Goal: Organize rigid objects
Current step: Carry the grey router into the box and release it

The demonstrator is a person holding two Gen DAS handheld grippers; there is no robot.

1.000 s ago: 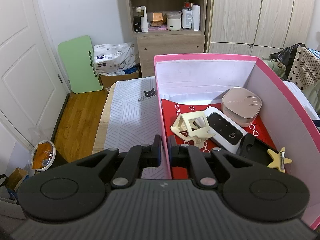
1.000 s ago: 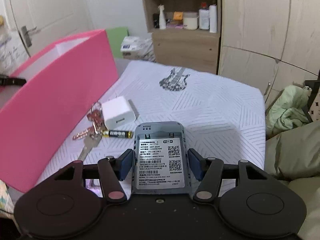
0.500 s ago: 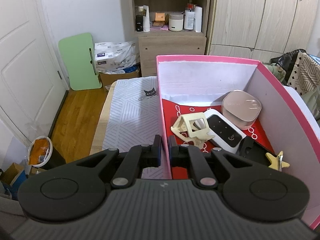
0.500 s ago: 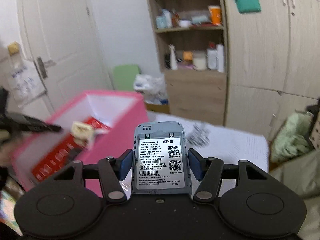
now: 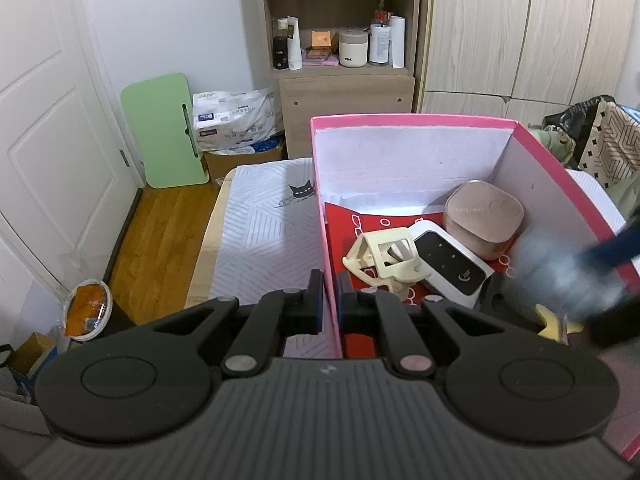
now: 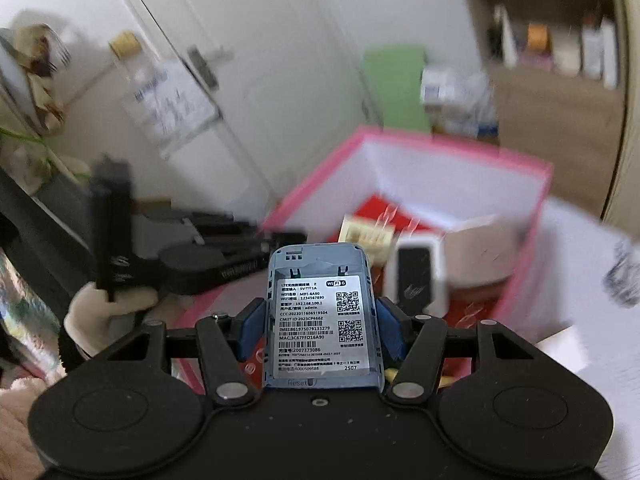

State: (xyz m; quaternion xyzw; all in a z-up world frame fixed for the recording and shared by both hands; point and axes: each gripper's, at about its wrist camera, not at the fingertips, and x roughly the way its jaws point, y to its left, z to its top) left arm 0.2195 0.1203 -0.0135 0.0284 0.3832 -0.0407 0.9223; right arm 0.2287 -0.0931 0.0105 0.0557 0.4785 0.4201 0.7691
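My left gripper (image 5: pixel 330 296) is shut on the left wall of the pink box (image 5: pixel 327 240). Inside the box lie a cream plastic stand (image 5: pixel 384 256), a white device with a black face (image 5: pixel 452 264), a pink rounded case (image 5: pixel 484 216) and a yellow star (image 5: pixel 554 322). My right gripper (image 6: pixel 320 320) is shut on a grey-blue WiFi router (image 6: pixel 320 312) with its label facing up, and holds it above the pink box (image 6: pixel 440 148). In the left wrist view it shows as a blur over the box's right wall (image 5: pixel 568 276).
The box stands on a bed with a white patterned cover (image 5: pixel 264 240). A shelf unit (image 5: pixel 344 60), wardrobe doors (image 5: pixel 520 32), a green board (image 5: pixel 164 152) and a white door (image 5: pixel 48 120) stand behind. Wooden floor (image 5: pixel 160 232) lies left of the bed.
My right gripper has swung left with the router, from over the bed to above the box, and now enters the left wrist view. My left gripper still clamps the box wall.
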